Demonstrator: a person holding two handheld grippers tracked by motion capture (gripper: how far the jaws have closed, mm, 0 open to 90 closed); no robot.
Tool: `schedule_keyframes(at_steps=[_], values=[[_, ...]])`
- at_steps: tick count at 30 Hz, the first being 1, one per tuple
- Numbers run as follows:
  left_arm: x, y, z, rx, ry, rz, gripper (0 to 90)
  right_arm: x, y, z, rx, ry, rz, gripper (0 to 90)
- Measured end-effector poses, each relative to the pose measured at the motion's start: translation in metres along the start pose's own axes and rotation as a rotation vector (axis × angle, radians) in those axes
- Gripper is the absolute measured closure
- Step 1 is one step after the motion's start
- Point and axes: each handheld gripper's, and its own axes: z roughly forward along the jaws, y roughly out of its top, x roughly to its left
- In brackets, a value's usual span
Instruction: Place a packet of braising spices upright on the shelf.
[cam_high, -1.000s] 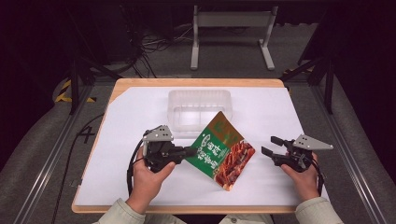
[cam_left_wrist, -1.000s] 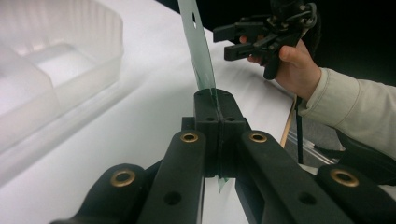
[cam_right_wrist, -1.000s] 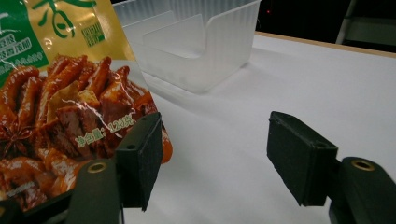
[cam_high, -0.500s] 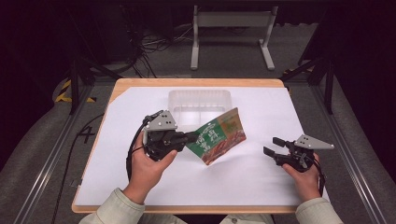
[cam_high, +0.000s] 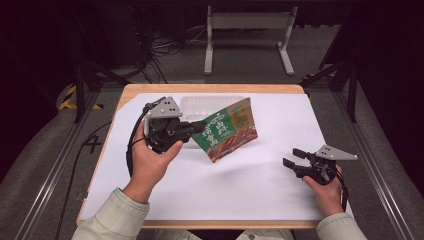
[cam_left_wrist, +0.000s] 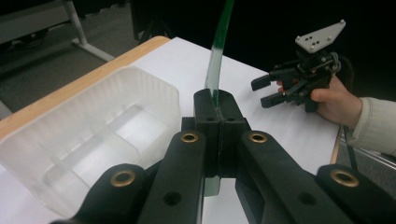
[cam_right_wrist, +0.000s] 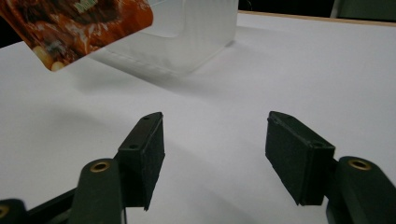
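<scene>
Left gripper (cam_high: 200, 127) jaws clamped on edge of snack packet (cam_high: 227, 131), packet held in air above counter (cam_high: 260, 185), tilted, just in front of clear plastic tray (cam_high: 192, 106). Tray empty, partly hidden behind packet and gripper. Right gripper (cam_high: 291, 157) low over counter at right, well apart from packet; jaws apart, nothing between, just been closing slightly. Packet print too small to read. Counter white-covered, wood edge; dark room, metal frame (cam_high: 247, 22) and cables behind.

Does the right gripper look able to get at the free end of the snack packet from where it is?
Probably yes: the right gripper is open and empty, with bare white table between it and the snack packet held up by the left gripper.
</scene>
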Motion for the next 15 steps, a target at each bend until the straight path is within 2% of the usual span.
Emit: schedule_keyframes(at_steps=[8,13,15], values=[[0.000,0.022,-0.001,0.010,0.013,0.034,90.0,0.002,0.000,-0.006,-0.026,-0.031,-0.019,40.0],[0.004,0.031,0.001,0.005,0.012,0.021,90.0,0.001,-0.001,-0.009,-0.027,-0.038,-0.013,40.0],[0.007,0.036,0.001,0.001,0.025,0.025,90.0,0.002,-0.001,-0.011,-0.030,-0.042,-0.011,39.9]])
